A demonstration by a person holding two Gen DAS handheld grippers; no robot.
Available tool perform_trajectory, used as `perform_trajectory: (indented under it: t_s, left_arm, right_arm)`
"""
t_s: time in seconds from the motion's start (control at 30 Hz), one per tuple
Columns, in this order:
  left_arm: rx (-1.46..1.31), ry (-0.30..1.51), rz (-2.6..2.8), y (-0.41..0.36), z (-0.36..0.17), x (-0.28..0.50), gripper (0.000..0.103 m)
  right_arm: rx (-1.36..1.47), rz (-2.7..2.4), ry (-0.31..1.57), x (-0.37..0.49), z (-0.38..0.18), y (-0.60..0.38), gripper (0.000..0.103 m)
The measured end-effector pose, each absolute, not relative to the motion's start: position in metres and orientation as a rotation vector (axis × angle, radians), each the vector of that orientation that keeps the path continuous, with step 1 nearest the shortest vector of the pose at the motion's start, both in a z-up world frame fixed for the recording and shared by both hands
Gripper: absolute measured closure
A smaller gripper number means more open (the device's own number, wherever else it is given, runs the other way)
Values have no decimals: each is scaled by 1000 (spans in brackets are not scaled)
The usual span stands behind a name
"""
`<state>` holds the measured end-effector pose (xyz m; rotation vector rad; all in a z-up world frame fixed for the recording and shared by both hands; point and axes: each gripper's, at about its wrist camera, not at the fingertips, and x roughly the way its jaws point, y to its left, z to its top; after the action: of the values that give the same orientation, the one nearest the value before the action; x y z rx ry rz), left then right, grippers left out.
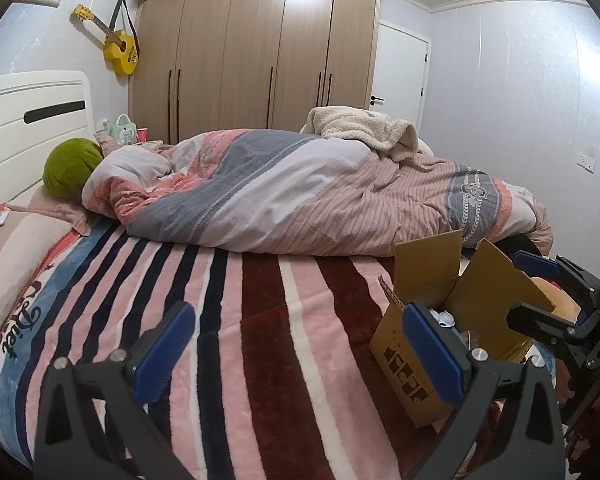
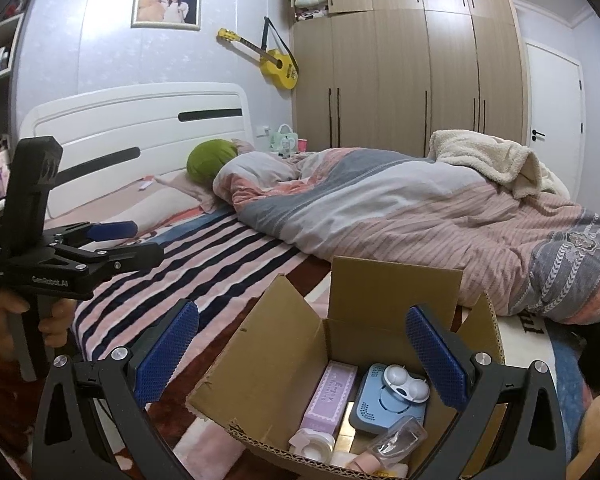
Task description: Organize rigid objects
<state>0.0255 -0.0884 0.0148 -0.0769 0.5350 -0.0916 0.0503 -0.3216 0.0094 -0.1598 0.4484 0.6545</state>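
Black hand-held gripper [image 2: 302, 350] frames; blue ribbed pads [image 2: 168, 354]; silver screws [image 2: 120, 353]; white lettering.

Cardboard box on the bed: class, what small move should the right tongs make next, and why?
Probably lower the right tongs toward the lilac carton in the cardboard box. They hang open and empty above it, the flaps are up, and the items inside lie jumbled.

One open cardboard box [image 2: 284, 364] sits at the lower centre of the right wrist view, holding one lilac carton [image 2: 332, 392], one blue case [image 2: 384, 404], one white lens case [image 2: 406, 386] and one clear bottle [image 2: 398, 440]. One yellow guitar [image 2: 278, 64] hangs upper centre; one green pillow [image 2: 208, 162] lies mid-left.
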Motion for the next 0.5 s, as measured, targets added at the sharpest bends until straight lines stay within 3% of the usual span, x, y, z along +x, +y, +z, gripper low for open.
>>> perform_trajectory:
  t_s: [0.5]
  left_arm:
    - [-83,533,-82,-83,14,23,0]
  right_arm:
    - [-143,684,456,52,9,-324,0]
